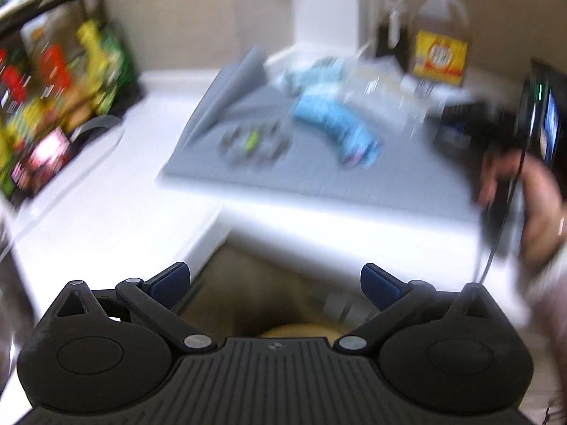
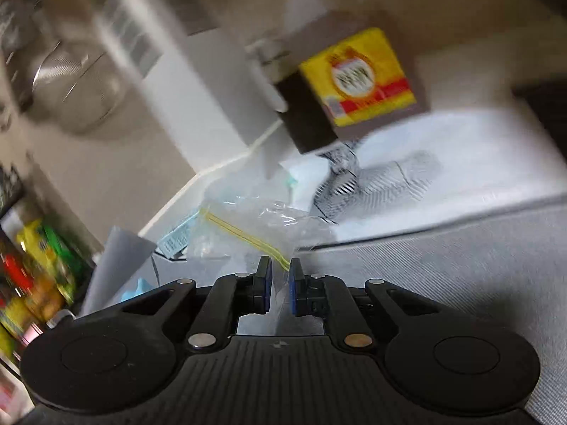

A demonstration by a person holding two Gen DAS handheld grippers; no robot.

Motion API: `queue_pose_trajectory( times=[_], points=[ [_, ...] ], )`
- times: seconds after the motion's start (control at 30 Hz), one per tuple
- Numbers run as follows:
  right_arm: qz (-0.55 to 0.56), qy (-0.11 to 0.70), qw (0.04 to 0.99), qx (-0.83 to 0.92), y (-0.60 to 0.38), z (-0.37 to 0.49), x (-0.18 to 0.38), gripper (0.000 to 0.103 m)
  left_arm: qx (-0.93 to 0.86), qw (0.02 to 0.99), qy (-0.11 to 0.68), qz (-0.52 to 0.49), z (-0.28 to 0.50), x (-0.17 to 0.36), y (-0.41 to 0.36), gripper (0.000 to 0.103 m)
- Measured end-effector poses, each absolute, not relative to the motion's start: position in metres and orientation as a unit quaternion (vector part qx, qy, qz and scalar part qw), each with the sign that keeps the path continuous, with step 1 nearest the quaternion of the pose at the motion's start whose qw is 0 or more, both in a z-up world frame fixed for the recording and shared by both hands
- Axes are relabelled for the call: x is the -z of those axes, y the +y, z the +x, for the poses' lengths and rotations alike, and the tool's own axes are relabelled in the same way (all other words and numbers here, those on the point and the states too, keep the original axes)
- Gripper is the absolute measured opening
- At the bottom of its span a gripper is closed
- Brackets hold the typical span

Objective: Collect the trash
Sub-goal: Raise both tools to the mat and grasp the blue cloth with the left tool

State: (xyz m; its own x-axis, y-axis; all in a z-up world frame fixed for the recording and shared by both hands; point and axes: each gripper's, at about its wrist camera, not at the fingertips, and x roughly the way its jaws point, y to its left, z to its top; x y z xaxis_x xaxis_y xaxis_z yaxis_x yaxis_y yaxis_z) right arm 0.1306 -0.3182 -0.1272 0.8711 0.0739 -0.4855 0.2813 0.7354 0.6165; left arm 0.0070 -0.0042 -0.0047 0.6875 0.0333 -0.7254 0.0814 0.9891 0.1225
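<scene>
**Ana:** White countertop (image 1: 106, 212) runs along a beige wall, with a grey mat (image 1: 319, 173) laid on it. What sits on the mat ahead of the left gripper (image 1: 274, 283)?

**Ben:** Well ahead of it, a crumpled light-blue wrapper (image 1: 336, 124), and to the left of that a small dark piece of trash with a green spot (image 1: 253, 141); both are blurred. Beyond them lies clear plastic litter, and past that, by the wall, a big bottle with a yellow label (image 1: 441, 53). Far left there is a rack of colourful packets (image 1: 53, 106).

**Ana:** And the left gripper itself?

**Ben:** Jaws spread wide, nothing between them. It hangs off the counter's front edge, over a brownish opening below; I cannot tell what that is. A hand (image 1: 531, 205) shows at the right edge, holding the other tool.

**Ana:** The right gripper (image 2: 281, 283)?

**Ben:** Nearly closed. A clear zip bag with a yellow seal strip (image 2: 248, 233) reaches from just ahead of the fingertips down between the blue pads (image 2: 266, 283), and a fold of its film sits in the narrow gap. It looks pinched.

**Ana:** What lies around it?

**Ben:** The bag rests at the mat's far edge. Beyond it lies a white striped cloth (image 2: 382, 184), and further off the yellow-labelled bottle again. A light-blue scrap (image 2: 136, 288) lies just left of the gripper.
</scene>
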Motion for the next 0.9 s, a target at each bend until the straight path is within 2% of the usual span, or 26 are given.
queue_pose_trajectory(
  times=[0.13,0.37,0.83,0.87,0.9],
  points=[
    [0.342,0.258,0.900,0.078,-0.320,0.130,0.126,0.011,0.029,0.926,0.369,0.073,0.071,-0.009,-0.042,0.103],
    [0.317,0.254,0.911,0.071,-0.315,0.128,0.117,0.011,0.031,0.917,0.397,0.029,0.164,0.012,-0.080,0.103],
    [0.338,0.256,0.904,0.060,-0.315,0.131,0.120,0.011,-0.030,0.888,0.458,-0.012,0.239,0.052,-0.073,0.103],
    [0.338,0.257,0.903,0.061,-0.314,0.131,0.121,0.011,-0.050,0.884,0.464,-0.010,0.242,0.055,-0.071,0.096],
    [0.338,0.258,0.903,0.061,-0.315,0.132,0.121,0.011,-0.080,0.877,0.473,0.001,0.244,0.058,-0.070,0.079]
  ],
)
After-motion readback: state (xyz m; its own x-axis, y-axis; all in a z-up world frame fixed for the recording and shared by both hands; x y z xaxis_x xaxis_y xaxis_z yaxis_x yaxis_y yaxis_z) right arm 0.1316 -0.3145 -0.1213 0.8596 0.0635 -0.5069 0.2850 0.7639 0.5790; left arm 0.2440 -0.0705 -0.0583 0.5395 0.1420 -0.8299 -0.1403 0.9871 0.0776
